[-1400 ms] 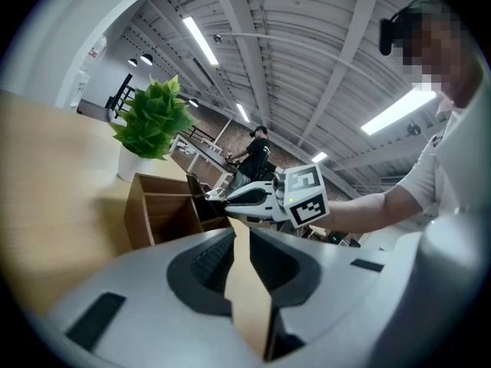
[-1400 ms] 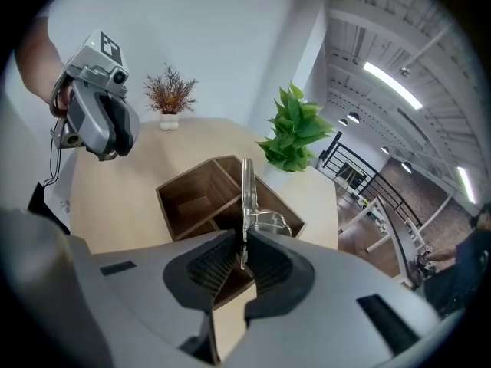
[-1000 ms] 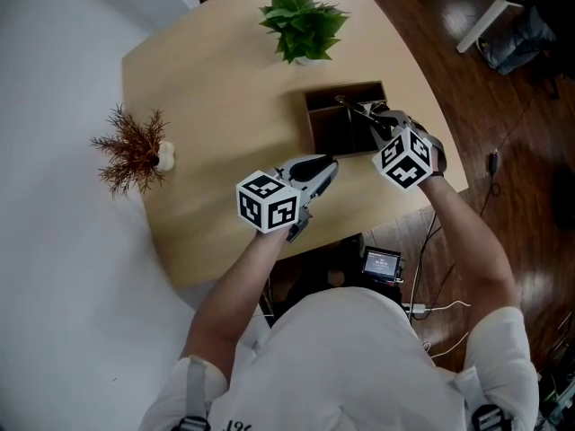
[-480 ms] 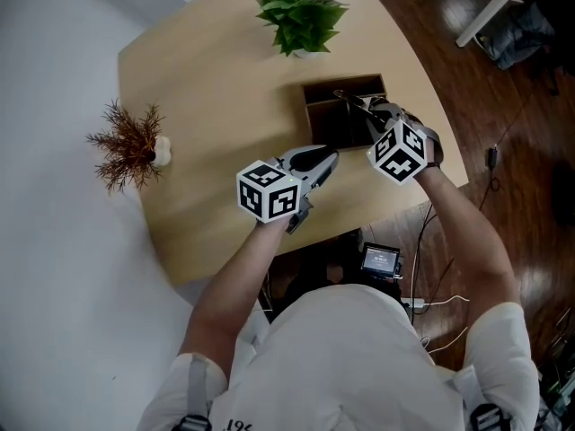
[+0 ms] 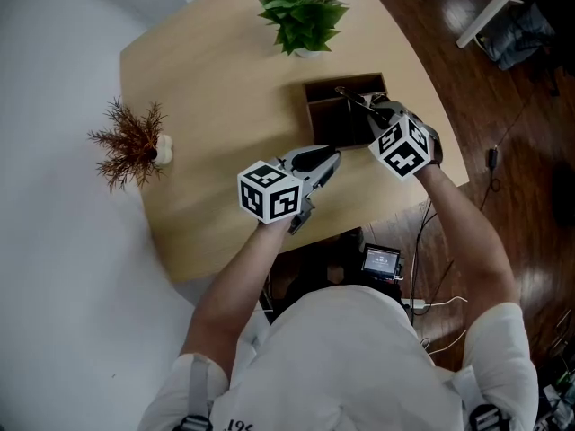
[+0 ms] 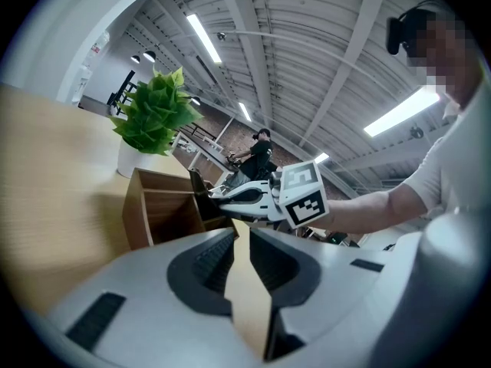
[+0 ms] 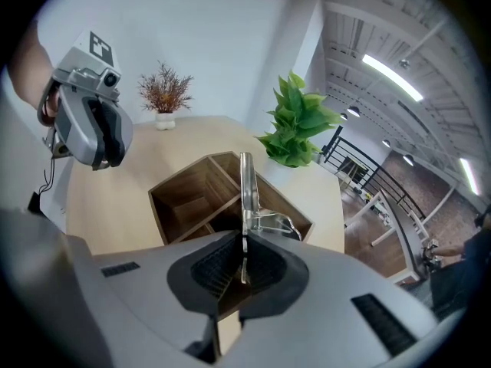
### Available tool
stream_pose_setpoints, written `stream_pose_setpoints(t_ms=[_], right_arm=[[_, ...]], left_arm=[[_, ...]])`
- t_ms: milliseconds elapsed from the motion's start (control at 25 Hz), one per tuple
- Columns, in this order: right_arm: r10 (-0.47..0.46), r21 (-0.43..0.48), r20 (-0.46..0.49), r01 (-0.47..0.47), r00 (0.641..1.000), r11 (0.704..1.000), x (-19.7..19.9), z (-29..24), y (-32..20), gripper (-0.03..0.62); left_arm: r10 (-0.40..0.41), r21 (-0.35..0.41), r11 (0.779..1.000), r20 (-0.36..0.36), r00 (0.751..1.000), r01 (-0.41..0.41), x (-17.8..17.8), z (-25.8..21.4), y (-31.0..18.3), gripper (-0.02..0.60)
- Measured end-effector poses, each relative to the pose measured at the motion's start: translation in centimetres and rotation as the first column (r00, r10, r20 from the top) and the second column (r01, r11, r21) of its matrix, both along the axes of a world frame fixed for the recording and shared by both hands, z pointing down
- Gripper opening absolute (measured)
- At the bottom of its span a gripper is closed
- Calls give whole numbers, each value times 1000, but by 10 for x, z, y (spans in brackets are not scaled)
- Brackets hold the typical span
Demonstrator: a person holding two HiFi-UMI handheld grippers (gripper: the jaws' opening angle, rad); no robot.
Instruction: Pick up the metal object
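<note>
Person at a pale wooden tabletop point(image 5: 216, 79), one gripper in each hand.

Right gripper point(image 7: 244, 240): jaws closed tight on the metal object point(image 7: 246, 186). It is a thin bright strip with a bent, wire-like piece on one side, and it sticks straight out ahead of the jaws. It is held over the dark wooden box point(image 7: 180, 186), which sits near the right edge of the tabletop, on the person's side. Cannot tell whether the strip's far end touches the box. The box is open-topped, with dividers splitting it into compartments.

Left gripper point(image 6: 241, 236): jaws a narrow gap apart, nothing between them, only tabletop showing through. It hovers just beside the box's near left corner, pointing towards it, clear of the right gripper.

Green potted plant point(image 5: 301, 14) stands beyond the box, by the far edge. Dried reddish-brown sprig in a small white pot point(image 5: 133, 146) is well apart, at the left edge. Dark wood floor point(image 5: 503, 151) to the right.
</note>
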State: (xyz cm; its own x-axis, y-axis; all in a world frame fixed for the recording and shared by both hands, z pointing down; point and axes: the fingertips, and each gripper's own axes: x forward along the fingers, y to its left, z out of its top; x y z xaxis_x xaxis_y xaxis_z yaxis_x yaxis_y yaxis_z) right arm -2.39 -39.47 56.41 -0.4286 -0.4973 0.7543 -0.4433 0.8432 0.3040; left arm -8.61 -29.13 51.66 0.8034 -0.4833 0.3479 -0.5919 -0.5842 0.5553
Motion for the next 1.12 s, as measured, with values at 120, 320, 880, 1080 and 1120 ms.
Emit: stream_pose_setpoints(t_ms=[120, 320, 880, 1080, 1120], right_arm=[[21, -3, 20, -21, 1000, 1000, 2, -3, 0, 6], [47, -4, 59, -47, 997, 999, 3, -14, 2, 6], [39, 75, 67, -44, 997, 996, 5, -51, 16, 5], [37, 106, 77, -45, 996, 993, 4, -66, 19, 5], [37, 111, 76, -45, 996, 993, 4, -68, 19, 5]], left_arm=[[-8, 7, 1000, -4, 1000, 8, -2, -4, 2, 41], [-18, 19, 1000, -7, 1000, 18, -4, -11, 4, 41], [-19, 78, 997, -18, 1000, 21, -1, -40, 16, 41], [-17, 99, 995, -18, 1000, 18, 0, -50, 19, 41], [-17, 104, 994, -18, 1000, 19, 0, -52, 19, 41]])
